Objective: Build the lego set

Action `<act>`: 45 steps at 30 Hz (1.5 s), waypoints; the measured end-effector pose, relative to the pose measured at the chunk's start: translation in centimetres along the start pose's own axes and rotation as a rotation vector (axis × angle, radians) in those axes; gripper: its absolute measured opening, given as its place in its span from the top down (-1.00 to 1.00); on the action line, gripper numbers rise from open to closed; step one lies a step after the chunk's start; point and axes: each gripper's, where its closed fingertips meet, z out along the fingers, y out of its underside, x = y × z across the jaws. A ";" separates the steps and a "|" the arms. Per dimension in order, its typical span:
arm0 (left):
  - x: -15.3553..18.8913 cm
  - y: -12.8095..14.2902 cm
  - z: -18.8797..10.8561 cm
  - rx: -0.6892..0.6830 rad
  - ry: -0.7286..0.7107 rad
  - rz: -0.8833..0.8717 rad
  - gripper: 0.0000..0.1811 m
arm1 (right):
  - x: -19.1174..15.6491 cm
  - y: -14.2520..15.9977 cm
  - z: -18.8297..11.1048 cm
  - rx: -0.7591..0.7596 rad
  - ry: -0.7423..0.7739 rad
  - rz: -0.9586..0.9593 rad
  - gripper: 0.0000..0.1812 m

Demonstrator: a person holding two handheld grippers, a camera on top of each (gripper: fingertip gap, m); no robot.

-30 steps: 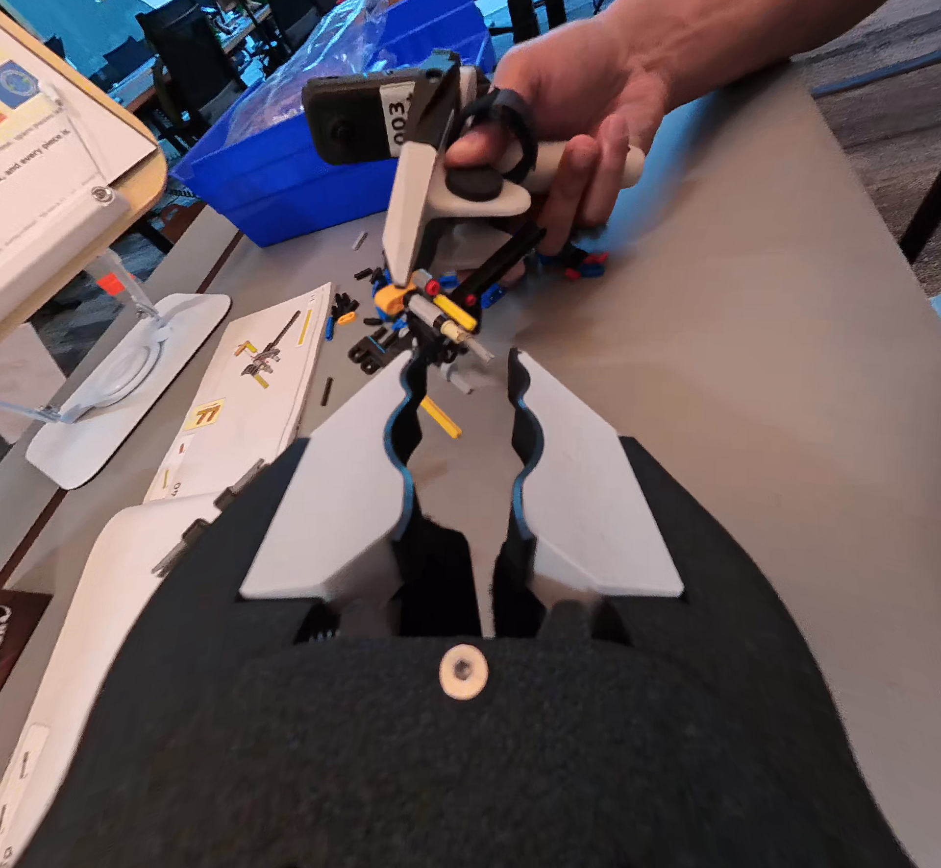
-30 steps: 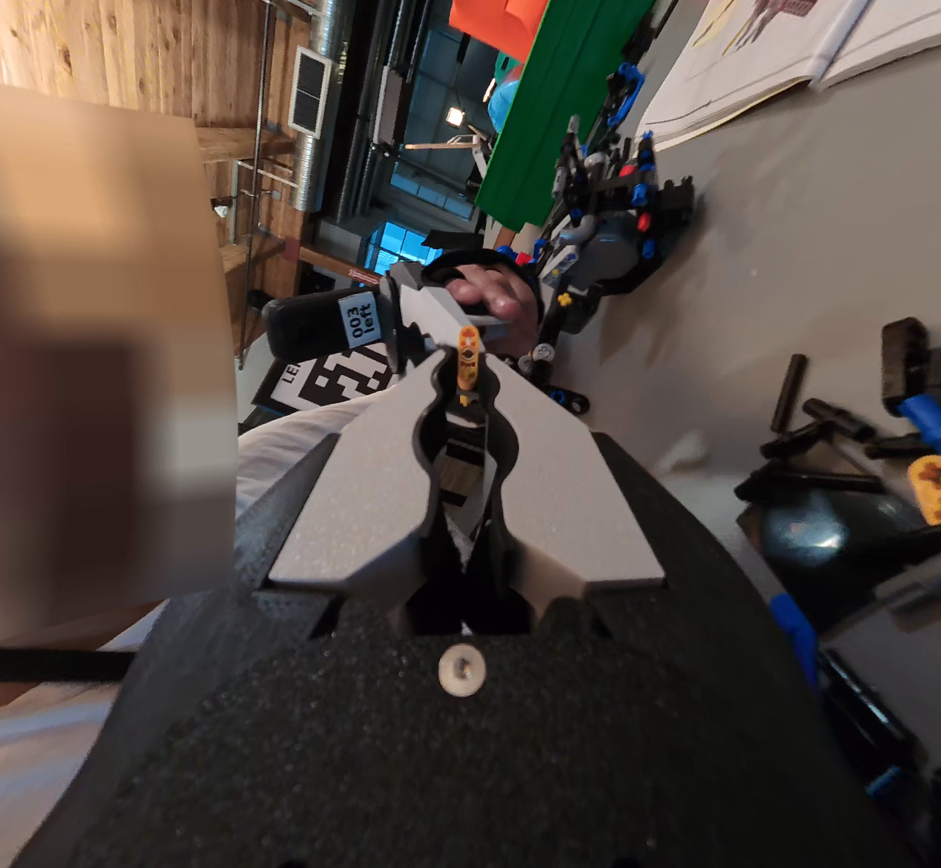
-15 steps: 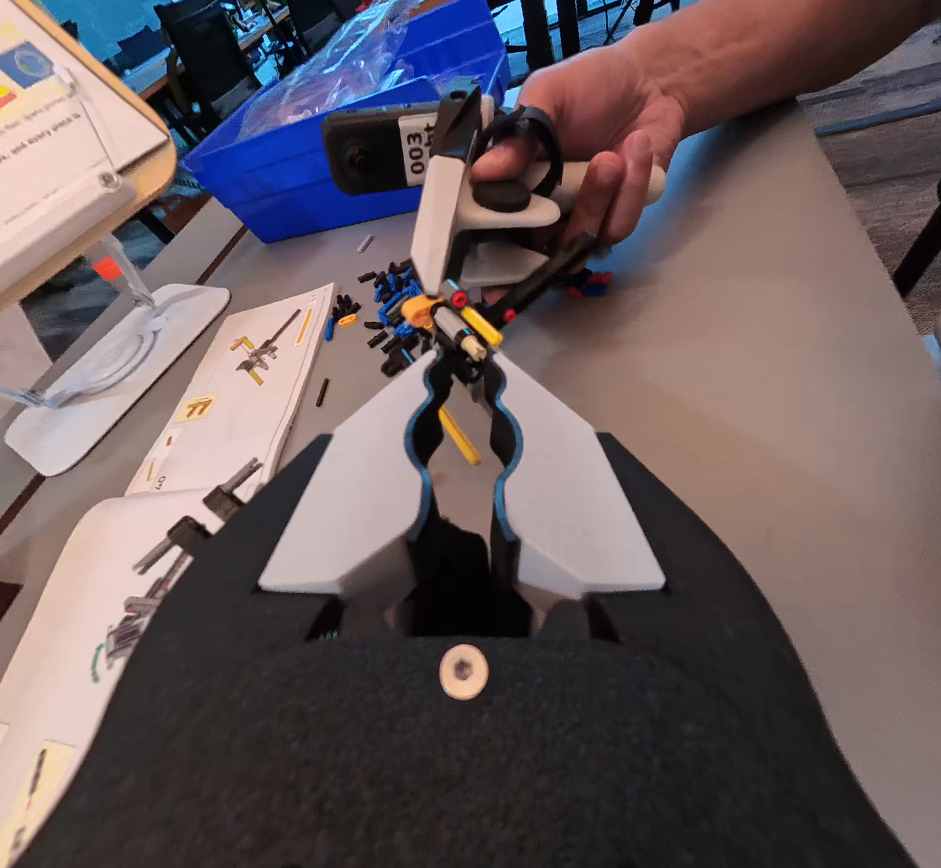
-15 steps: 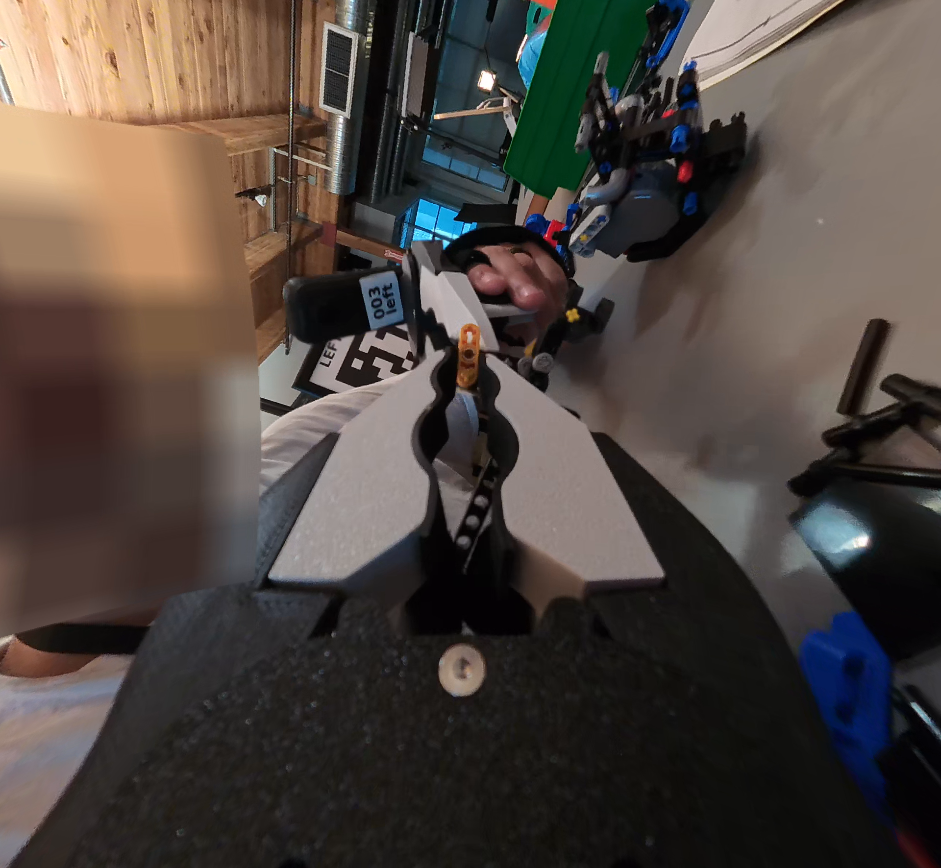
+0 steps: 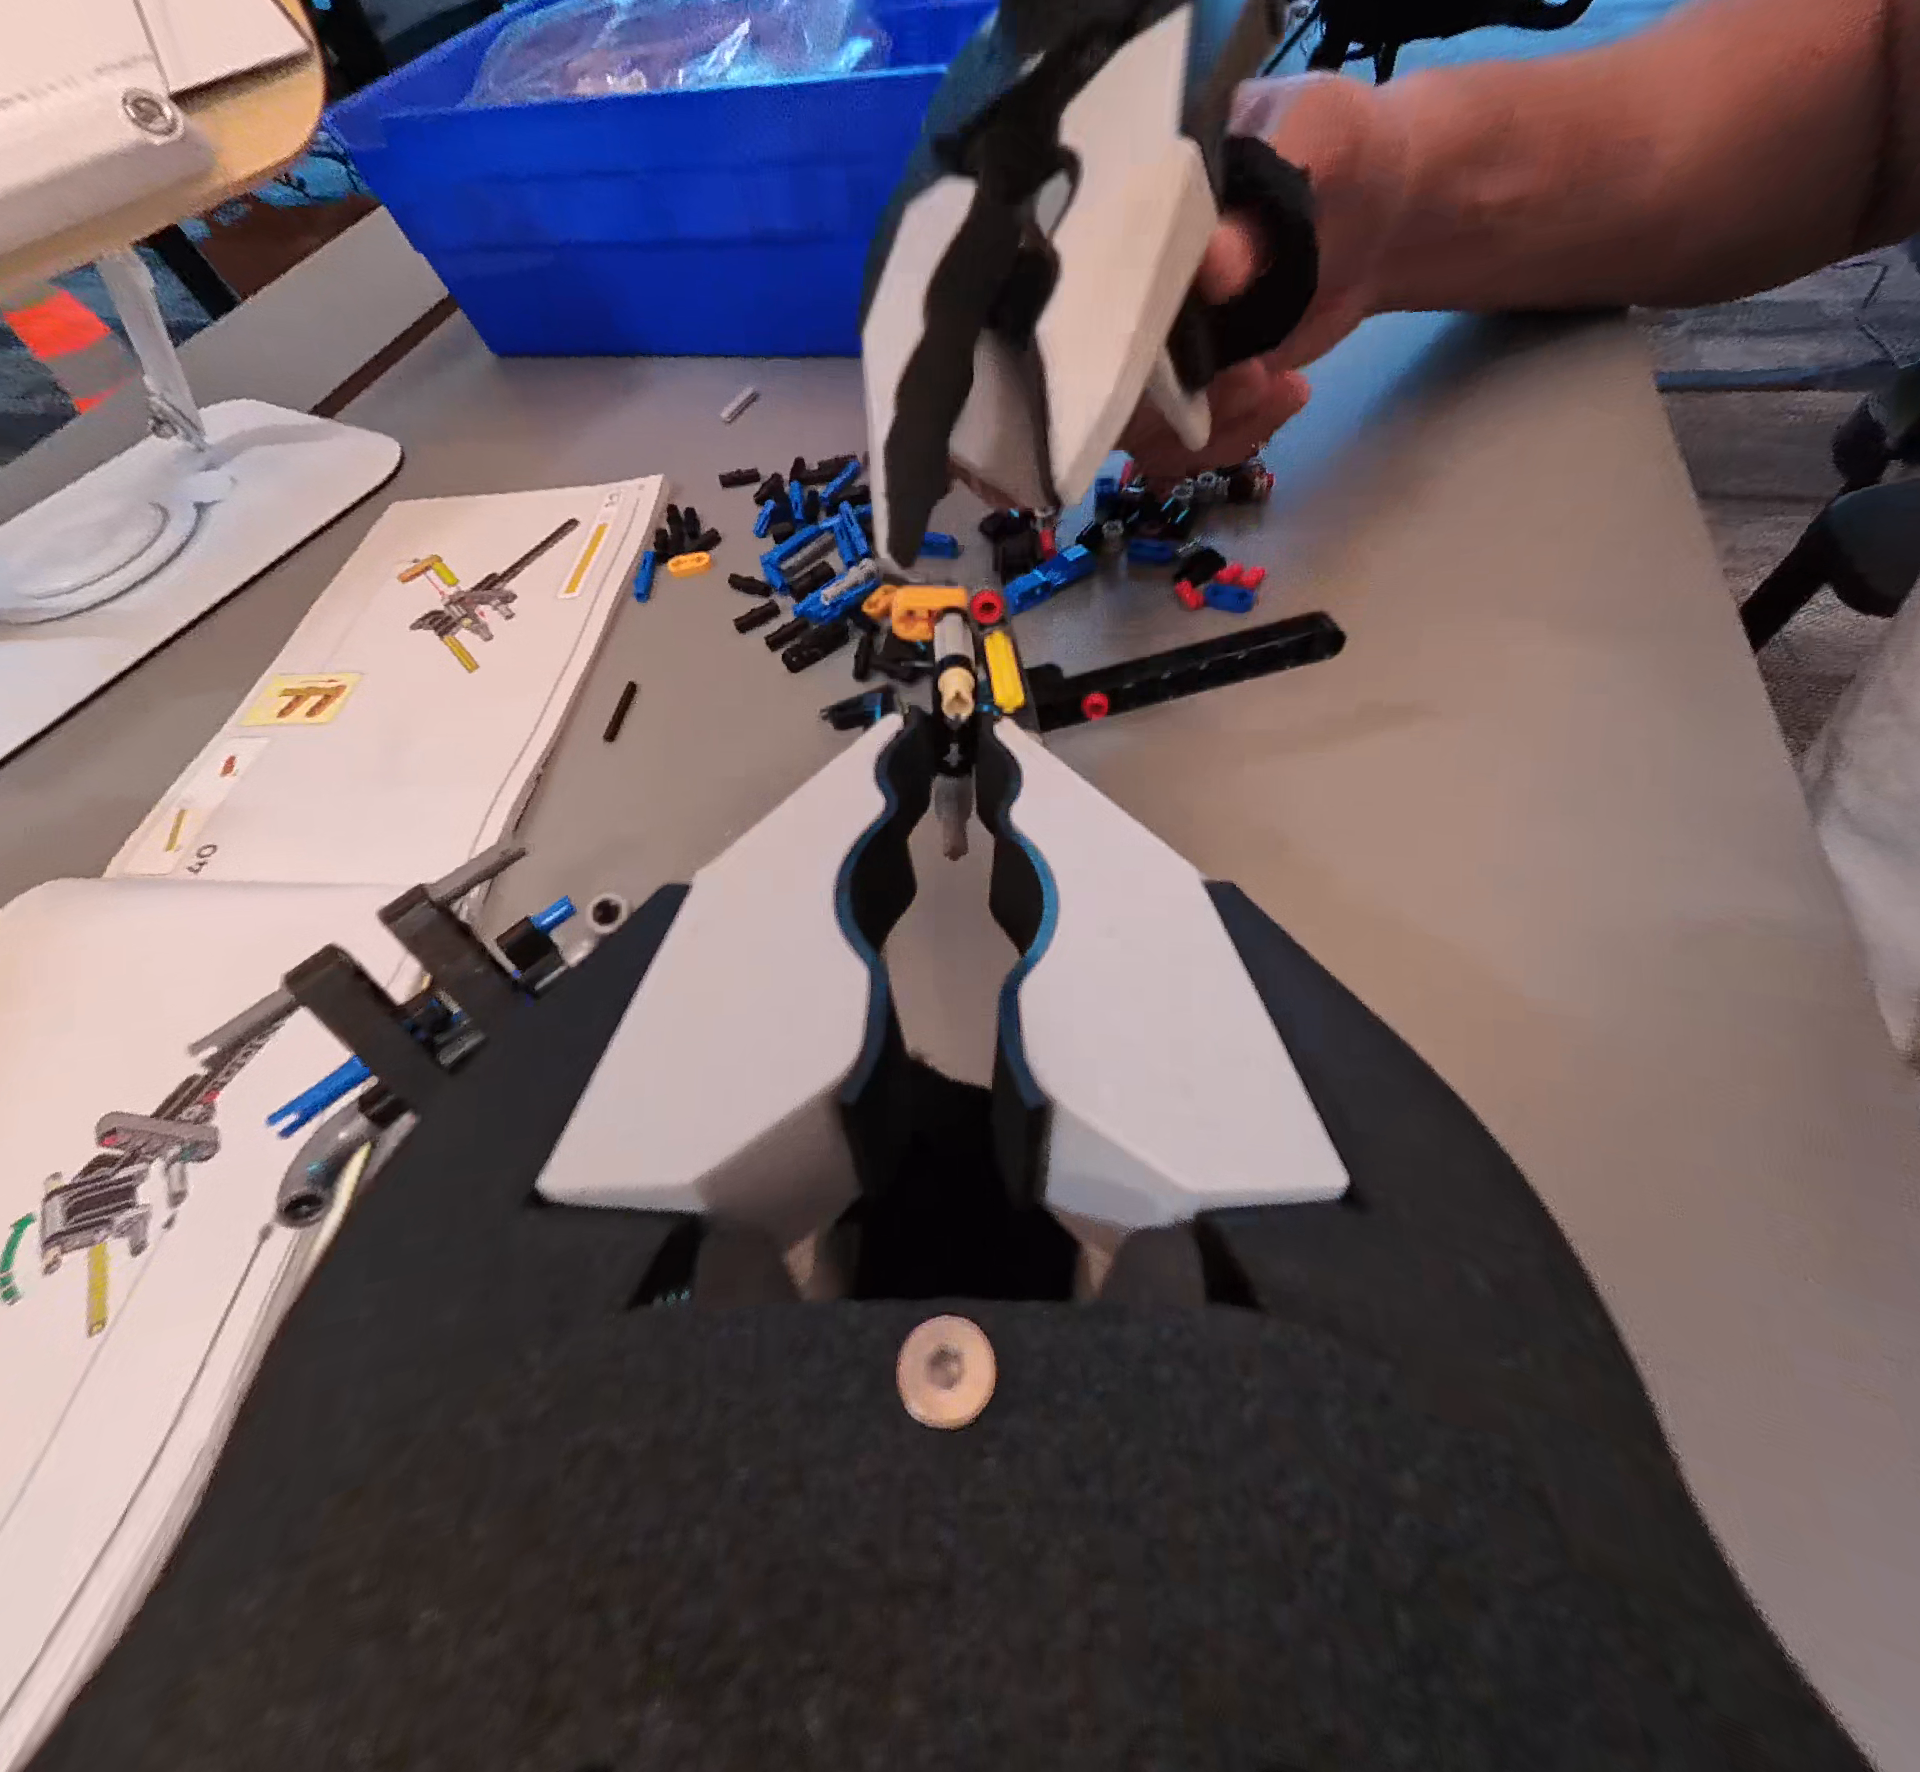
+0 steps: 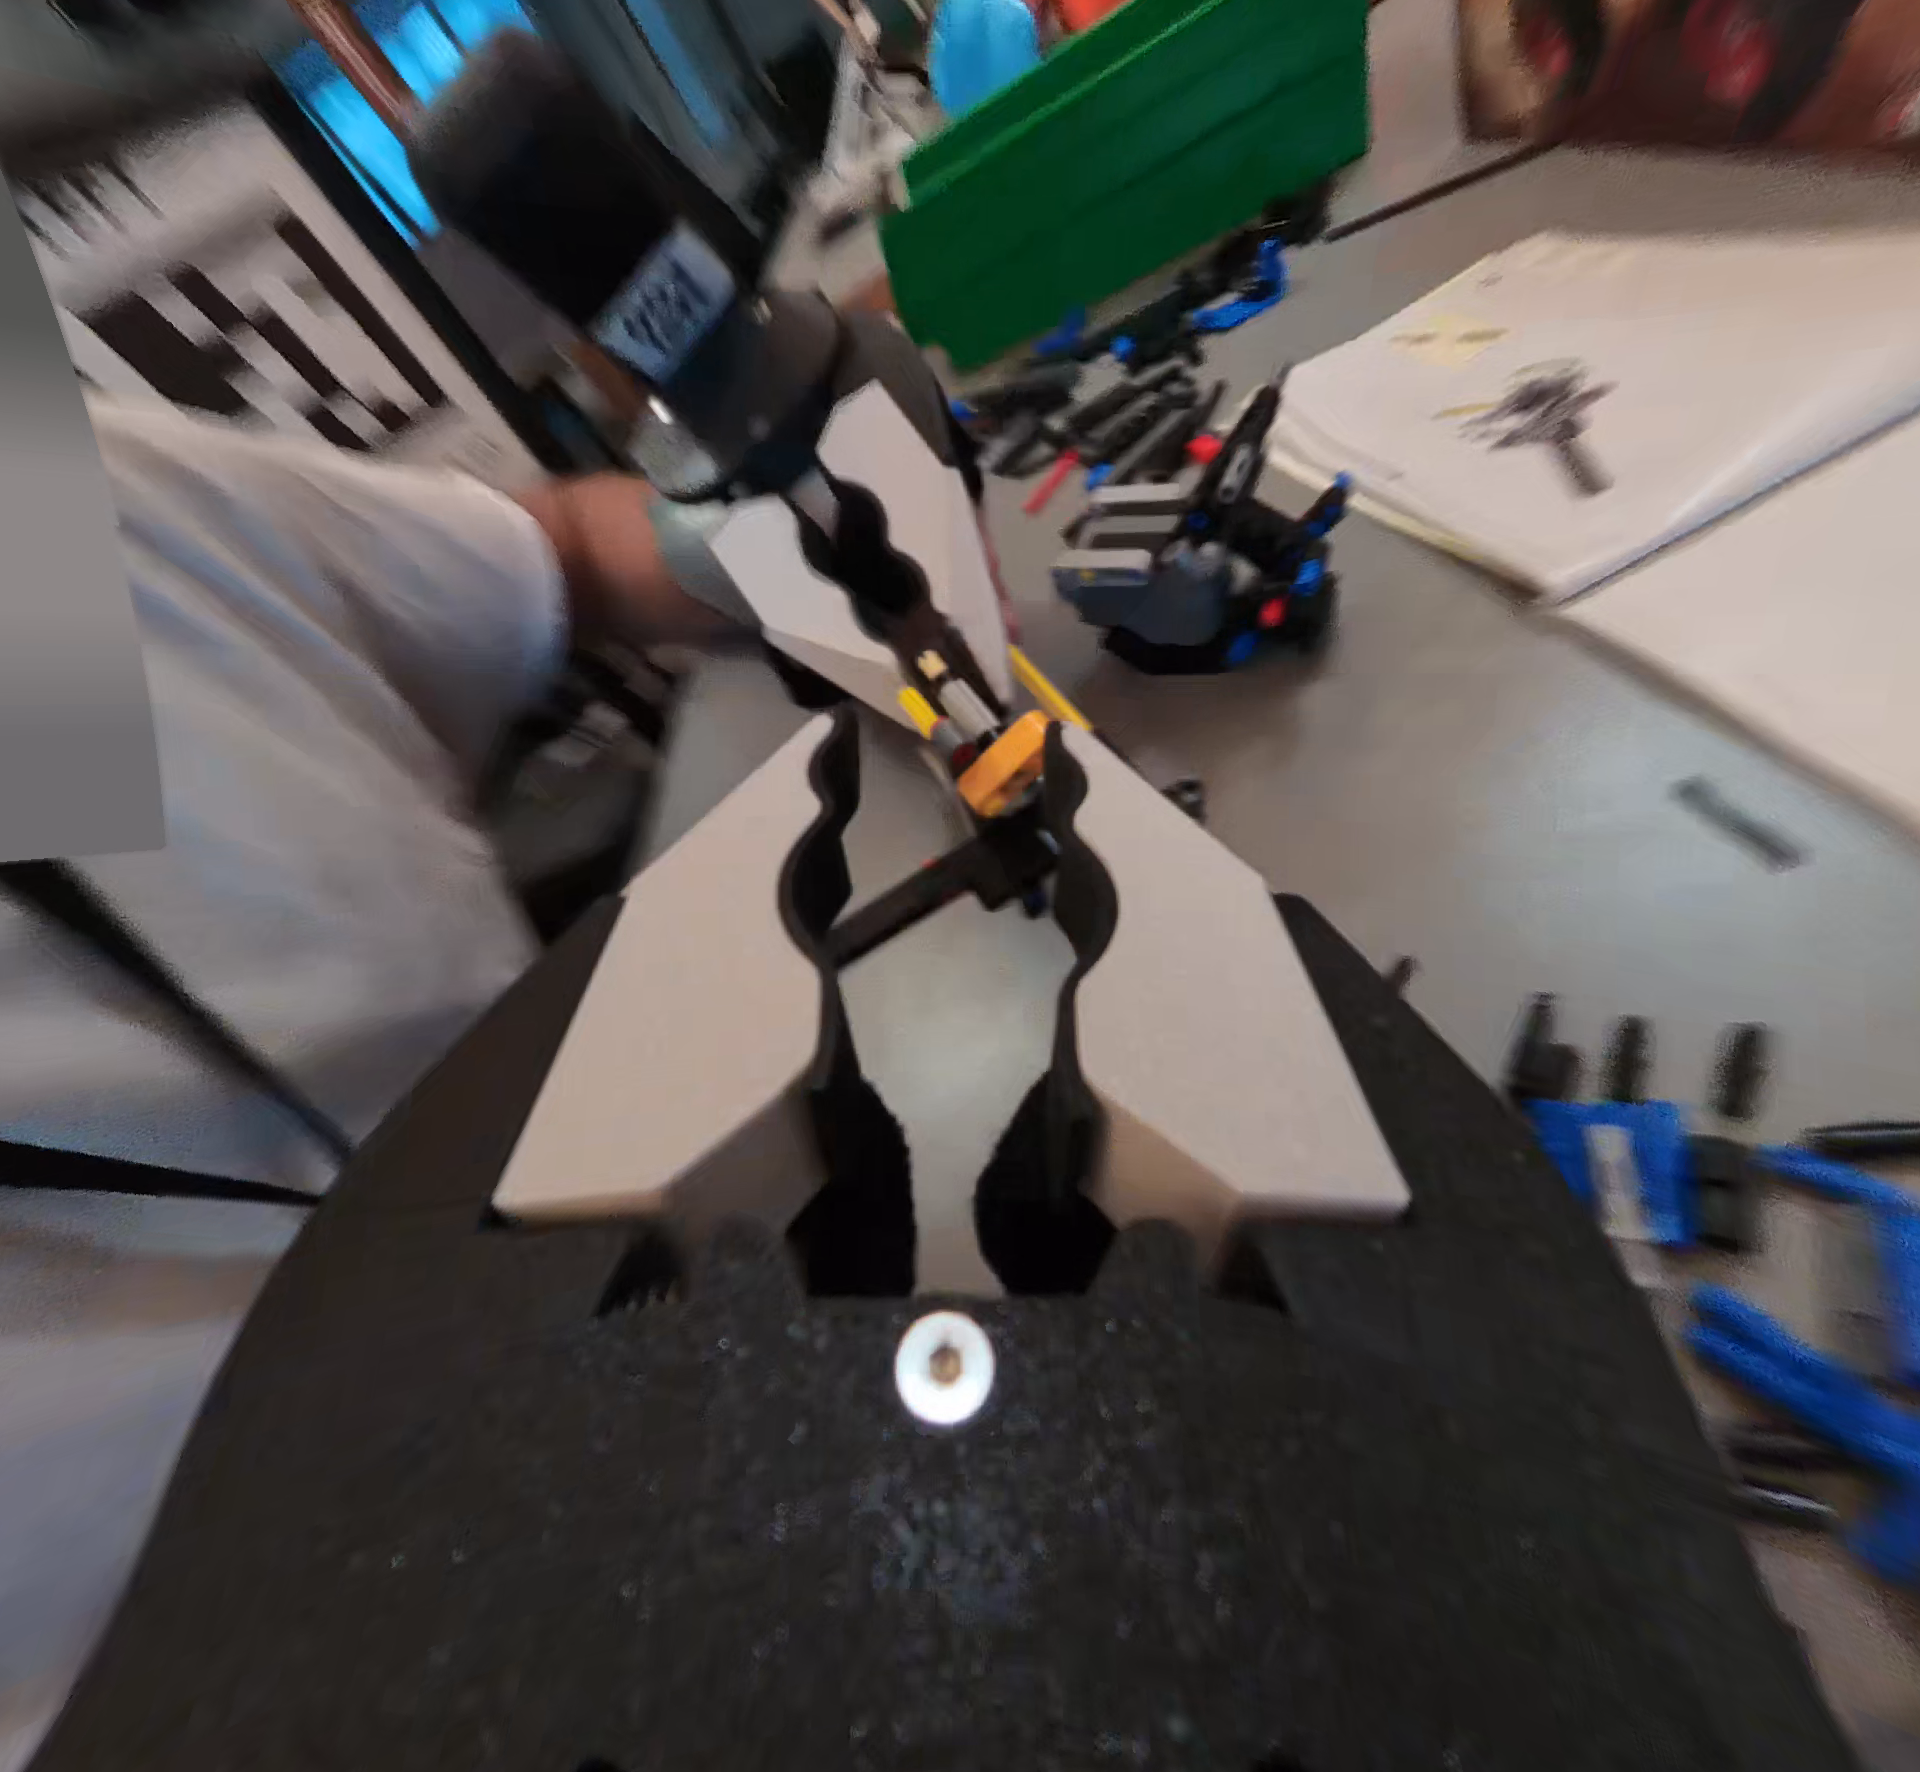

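A small lego sub-assembly (image 5: 961,652) has an orange connector, a yellow piece, a red pin and a long black beam (image 5: 1195,662). My left gripper (image 5: 951,735) is shut on its near end and holds it just above the grey table (image 5: 1403,891). My right gripper (image 5: 977,527) hangs above it, pointing down, jaws apart. In the right wrist view my right gripper (image 6: 948,746) is open, with the orange connector (image 6: 1003,766) beside its right fingertip. Behind it, the left gripper (image 6: 951,683) grips the assembly.
A pile of loose black, blue and red pieces (image 5: 821,559) lies behind the assembly. An open instruction booklet (image 5: 416,683) lies at the left, with black parts (image 5: 405,984) on it. A blue bin (image 5: 665,195) stands behind. A partly built model (image 6: 1195,579) and a green bin (image 6: 1122,143) also stand on the table. Only a small space, under 4 cm, lies between the two pairs of fingers.
My left gripper moved forward and closed on the sub-assembly. My right gripper, shut on it before, opened, let go and swung round above it.
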 end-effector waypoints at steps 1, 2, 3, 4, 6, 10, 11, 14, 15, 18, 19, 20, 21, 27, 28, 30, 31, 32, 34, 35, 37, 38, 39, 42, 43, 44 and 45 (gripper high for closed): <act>0.1 0.2 0.1 -0.006 0.004 -0.002 0.94 | 0.3 0.4 0.1 -0.033 0.066 -0.115 0.62; 0.3 0.3 0.2 -0.014 0.007 -0.004 0.93 | 0.7 0.8 0.1 -0.065 0.132 -0.202 0.62; 0.3 0.6 0.3 -0.026 0.000 0.000 0.94 | 1.2 1.0 0.0 -0.098 0.195 -0.263 0.64; 0.3 0.8 0.5 -0.039 -0.009 0.012 0.93 | 1.5 1.2 -0.1 -0.116 0.243 -0.297 0.65; 0.2 1.2 0.7 -0.069 -0.040 0.032 0.94 | 2.5 0.8 -0.7 -0.127 0.336 -0.333 0.64; 0.4 2.0 1.1 -0.113 -0.055 0.009 0.93 | 6.2 -1.7 -4.3 -0.036 0.575 -0.320 0.64; 0.5 2.2 1.2 -0.124 -0.047 -0.006 0.93 | 7.4 -1.9 -5.4 -0.031 0.641 -0.304 0.64; 0.5 2.6 1.3 -0.142 -0.056 -0.011 0.93 | 9.9 -1.9 -7.6 -0.041 0.754 -0.258 0.62; 0.5 2.7 1.3 -0.147 -0.061 0.000 0.93 | 10.4 -1.6 -7.9 -0.055 0.776 -0.250 0.62; 0.6 2.8 1.3 -0.161 -0.073 0.032 0.93 | 11.3 -0.5 -7.9 -0.112 0.812 -0.239 0.60; 0.7 2.9 1.3 -0.166 -0.081 0.038 0.93 | 11.4 -0.1 -7.8 -0.131 0.819 -0.241 0.60; 0.7 2.9 1.3 -0.172 -0.087 0.045 0.93 | 11.4 0.2 -7.6 -0.147 0.821 -0.245 0.60; 0.8 3.0 1.3 -0.178 -0.094 0.054 0.93 | 11.5 0.4 -7.4 -0.161 0.824 -0.251 0.60; 1.6 3.6 1.6 -0.205 -0.101 0.068 0.91 | 12.0 1.3 -7.4 -0.187 0.824 -0.224 0.60; 1.8 3.7 1.7 -0.208 -0.101 0.064 0.91 | 12.1 1.4 -7.4 -0.190 0.821 -0.218 0.60; 1.9 3.8 1.7 -0.215 -0.110 0.079 0.91 | 12.3 1.7 -7.3 -0.199 0.818 -0.210 0.60; 2.0 3.8 1.7 -0.213 -0.113 0.090 0.91 | 12.3 1.8 -7.2 -0.204 0.815 -0.208 0.60; 2.0 3.7 1.7 -0.209 -0.115 0.098 0.89 | 12.3 2.0 -7.2 -0.209 0.812 -0.206 0.60; 2.3 3.4 1.7 -0.191 -0.102 0.100 0.85 | 12.3 2.1 -7.0 -0.213 0.805 -0.204 0.61; 2.4 3.3 1.7 -0.182 -0.103 0.098 0.83 | 12.3 2.1 -7.0 -0.215 0.803 -0.203 0.61; 2.7 3.0 1.7 -0.165 -0.080 0.091 0.78 | 12.3 2.1 -7.1 -0.214 0.802 -0.203 0.61; 2.7 2.9 1.7 -0.162 -0.077 0.088 0.77 | 12.3 2.1 -7.1 -0.212 0.801 -0.201 0.61; 2.8 2.9 1.7 -0.159 -0.072 0.087 0.77 | 12.3 2.0 -7.1 -0.210 0.798 -0.199 0.61; 2.9 3.0 1.7 -0.163 -0.062 0.087 0.76 | 12.4 2.0 -7.2 -0.207 0.798 -0.195 0.61; 3.0 3.0 1.7 -0.165 -0.060 0.089 0.76 | 12.4 1.9 -7.3 -0.205 0.796 -0.194 0.61; 3.0 3.0 1.8 -0.167 -0.057 0.093 0.76 | 12.4 1.9 -7.3 -0.204 0.795 -0.192 0.61; 3.1 3.0 1.8 -0.169 -0.058 0.098 0.76 | 12.3 1.9 -7.3 -0.204 0.793 -0.189 0.61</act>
